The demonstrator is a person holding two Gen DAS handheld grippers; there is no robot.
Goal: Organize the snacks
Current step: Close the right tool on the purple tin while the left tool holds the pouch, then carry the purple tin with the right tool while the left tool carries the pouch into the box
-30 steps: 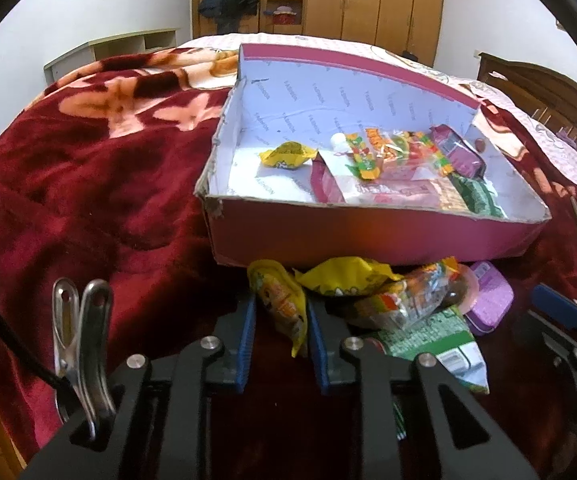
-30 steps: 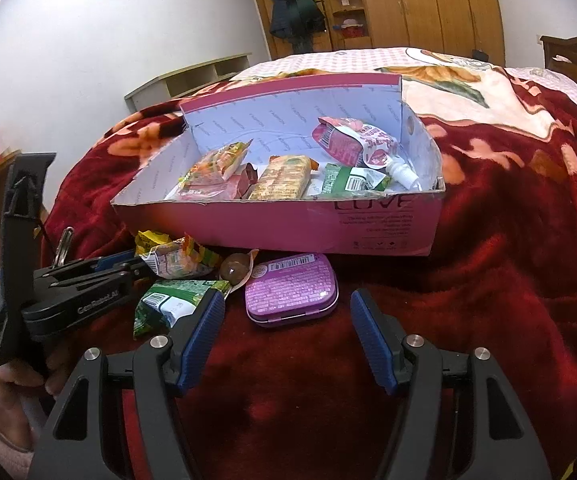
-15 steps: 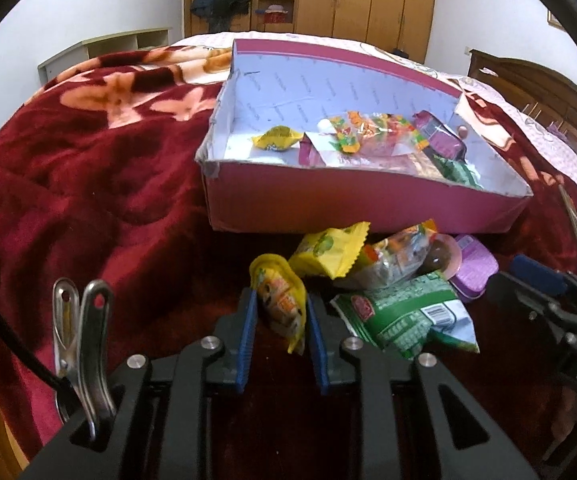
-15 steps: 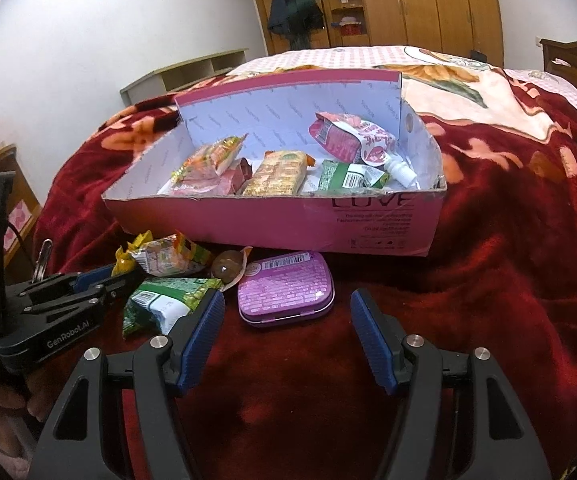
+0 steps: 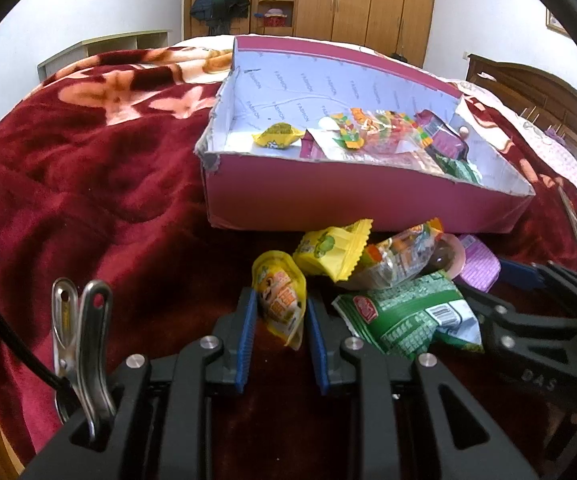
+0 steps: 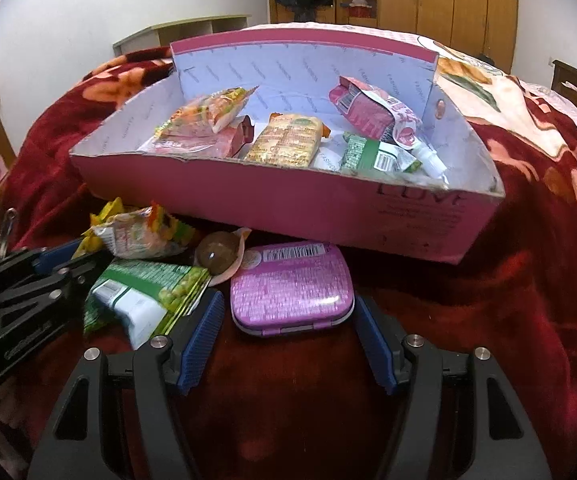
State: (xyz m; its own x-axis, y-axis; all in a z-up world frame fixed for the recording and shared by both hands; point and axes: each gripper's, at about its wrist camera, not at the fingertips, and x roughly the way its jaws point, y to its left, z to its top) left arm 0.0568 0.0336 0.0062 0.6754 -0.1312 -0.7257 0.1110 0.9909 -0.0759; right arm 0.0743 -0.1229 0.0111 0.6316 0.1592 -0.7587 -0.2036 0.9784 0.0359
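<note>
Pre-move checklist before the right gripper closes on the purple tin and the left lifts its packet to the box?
1. Left gripper shut on the yellow packet: ok, the pads sit against both its sides.
2. Right gripper open around the purple tin: ok, the tin's near part lies between the fingers.
3. Tin free of neighbours: not ok, the round brown sweet sits against its left corner.
4. Green packet clear of the right gripper's left finger: not ok, they look to be touching.
5. Room in the pink box: ok, bare floor shows at its left end.
6. Packet lifted off the blanket: cannot tell.
</note>
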